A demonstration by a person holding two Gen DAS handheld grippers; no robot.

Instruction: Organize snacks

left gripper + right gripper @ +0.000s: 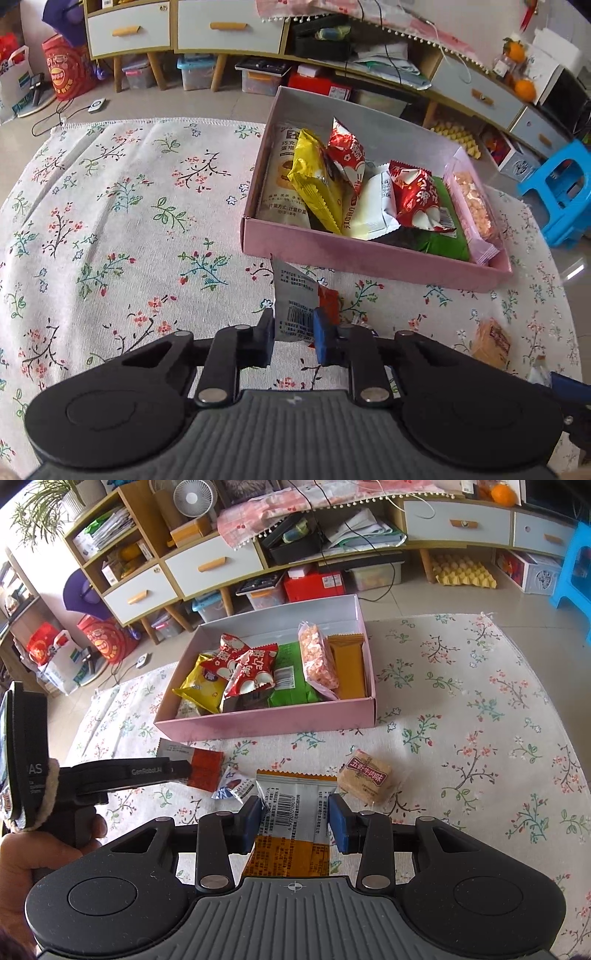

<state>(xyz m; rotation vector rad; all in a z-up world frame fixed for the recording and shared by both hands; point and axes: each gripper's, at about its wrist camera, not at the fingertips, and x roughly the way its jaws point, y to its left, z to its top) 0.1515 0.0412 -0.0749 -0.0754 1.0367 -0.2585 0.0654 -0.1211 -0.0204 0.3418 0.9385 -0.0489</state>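
Note:
A pink box (369, 258) (258, 720) on the floral cloth holds several snack packs: yellow, red, green and pink. In front of its near wall, my left gripper (293, 332) (184, 770) is shut on a grey-and-red snack packet (295, 306) (201, 770), which stands up between the pads. Closer to me, my right gripper (295, 812) is shut on an orange-and-white packet (291, 801) with a barcode. A square beef-flavour biscuit pack (365, 777) (491, 341) and a small blue-and-white candy (231, 786) lie loose on the cloth between the grippers and the box.
The floral tablecloth (461, 709) stretches wide to the right of the box and, in the left wrist view, to its left. Beyond the far table edge stand a low cabinet with drawers (207, 568) and floor clutter. A blue stool (561, 192) sits at the right.

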